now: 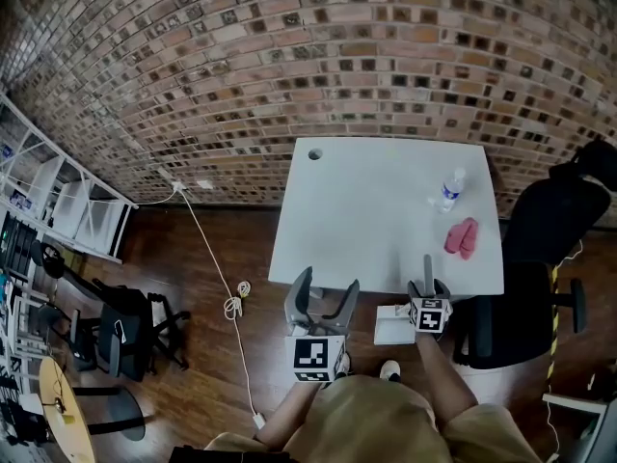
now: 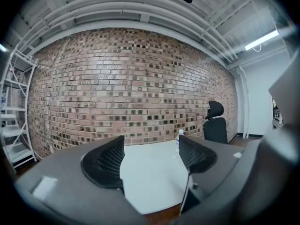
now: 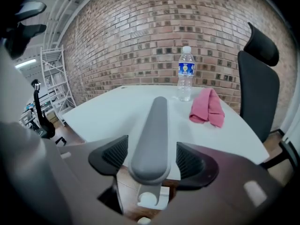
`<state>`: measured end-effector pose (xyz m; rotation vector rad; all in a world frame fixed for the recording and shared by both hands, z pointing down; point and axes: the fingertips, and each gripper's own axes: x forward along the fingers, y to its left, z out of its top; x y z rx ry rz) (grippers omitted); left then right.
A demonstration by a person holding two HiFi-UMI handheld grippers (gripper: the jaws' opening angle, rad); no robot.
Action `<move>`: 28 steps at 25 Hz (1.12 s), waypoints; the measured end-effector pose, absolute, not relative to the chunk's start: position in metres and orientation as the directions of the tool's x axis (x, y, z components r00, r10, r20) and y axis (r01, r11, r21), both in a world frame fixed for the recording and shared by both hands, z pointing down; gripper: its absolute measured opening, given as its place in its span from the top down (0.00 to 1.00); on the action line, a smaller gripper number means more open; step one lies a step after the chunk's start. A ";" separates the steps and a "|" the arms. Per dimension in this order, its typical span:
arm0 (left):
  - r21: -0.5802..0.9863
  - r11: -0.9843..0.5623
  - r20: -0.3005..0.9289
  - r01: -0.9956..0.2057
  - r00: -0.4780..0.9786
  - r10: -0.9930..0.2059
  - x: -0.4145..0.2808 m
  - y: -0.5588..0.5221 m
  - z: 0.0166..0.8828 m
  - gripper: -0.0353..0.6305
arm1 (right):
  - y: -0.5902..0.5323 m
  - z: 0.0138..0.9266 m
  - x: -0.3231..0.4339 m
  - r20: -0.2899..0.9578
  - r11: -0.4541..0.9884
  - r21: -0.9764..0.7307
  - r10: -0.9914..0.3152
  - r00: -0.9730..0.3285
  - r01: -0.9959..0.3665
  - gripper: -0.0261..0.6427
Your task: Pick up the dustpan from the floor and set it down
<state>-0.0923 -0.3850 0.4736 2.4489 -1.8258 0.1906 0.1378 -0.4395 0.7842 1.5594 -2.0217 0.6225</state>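
My right gripper (image 3: pixel 152 159) held its jaws apart around the grey handle (image 3: pixel 156 125) of the white plastic dustpan (image 1: pixel 393 327), letting it rest on the brown wooden floor (image 1: pixel 207 258) by the white table (image 1: pixel 371 210). My left gripper (image 2: pixel 151 156) gaped, empty.

clear plastic water bottle (image 1: pixel 448 190) upright on white rectangular table (image 1: pixel 366 210), crumpled pink cloth (image 1: pixel 462 237) near it; black office chair (image 1: pixel 554 215) beside table.

Dustpan (image 3: pixel 157 125): pan lay mostly hidden beneath your right gripper (image 3: pixel 152 156). Bottle (image 3: pixel 185 74): label print was too small to read. Shelving (image 1: pixel 67 210): cut by left edge.
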 end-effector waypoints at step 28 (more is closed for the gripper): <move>0.015 -0.325 0.043 -0.946 0.325 -0.945 -0.078 -0.391 0.429 0.41 | -0.388 0.426 0.122 -0.082 0.373 -0.047 -0.926 -0.368 -0.927 0.43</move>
